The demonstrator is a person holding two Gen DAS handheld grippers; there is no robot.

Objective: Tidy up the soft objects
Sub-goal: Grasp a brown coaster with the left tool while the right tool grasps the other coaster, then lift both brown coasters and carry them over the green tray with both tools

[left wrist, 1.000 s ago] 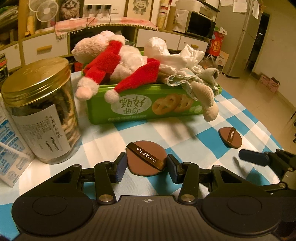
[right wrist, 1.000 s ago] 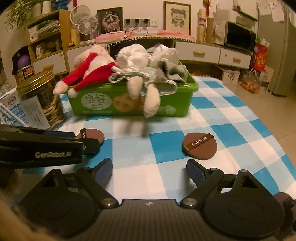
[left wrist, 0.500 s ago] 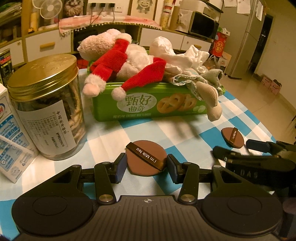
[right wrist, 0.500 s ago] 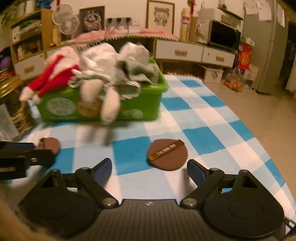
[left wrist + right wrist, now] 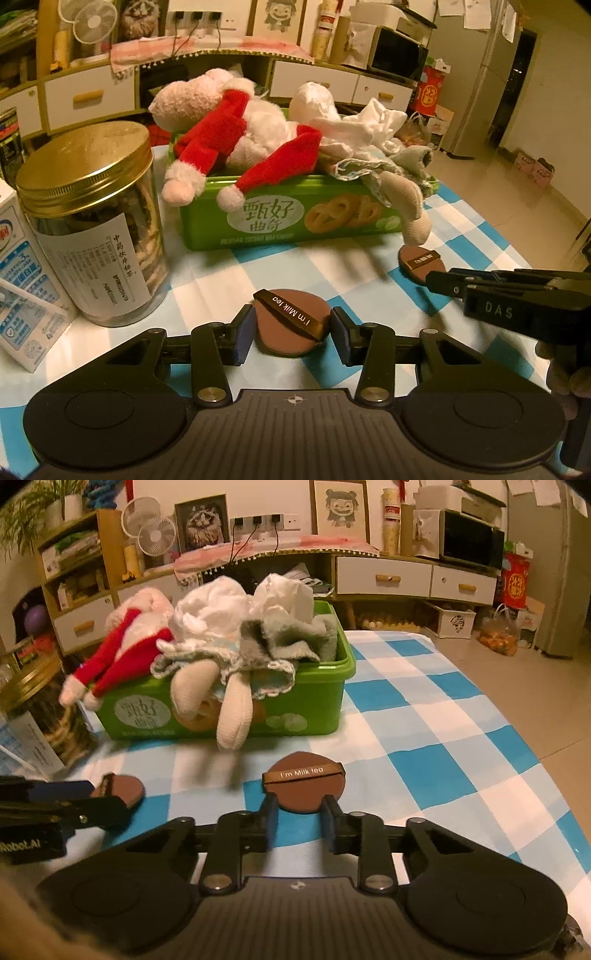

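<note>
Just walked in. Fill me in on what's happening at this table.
A person holds tongs in each hand over a checked tablecloth. The left tongs straddle one brown puff; the right tongs have their fingers on either side of a second puff. Both puffs appear to lie on the cloth. Behind them, the green bin is already heaped with plush toys and cloths.

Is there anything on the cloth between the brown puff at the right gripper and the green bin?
Nothing rests there. In the right wrist view, bare checked tablecloth separates the brown puff from the green bin; only a plush leg hangs over the bin's front.
</note>
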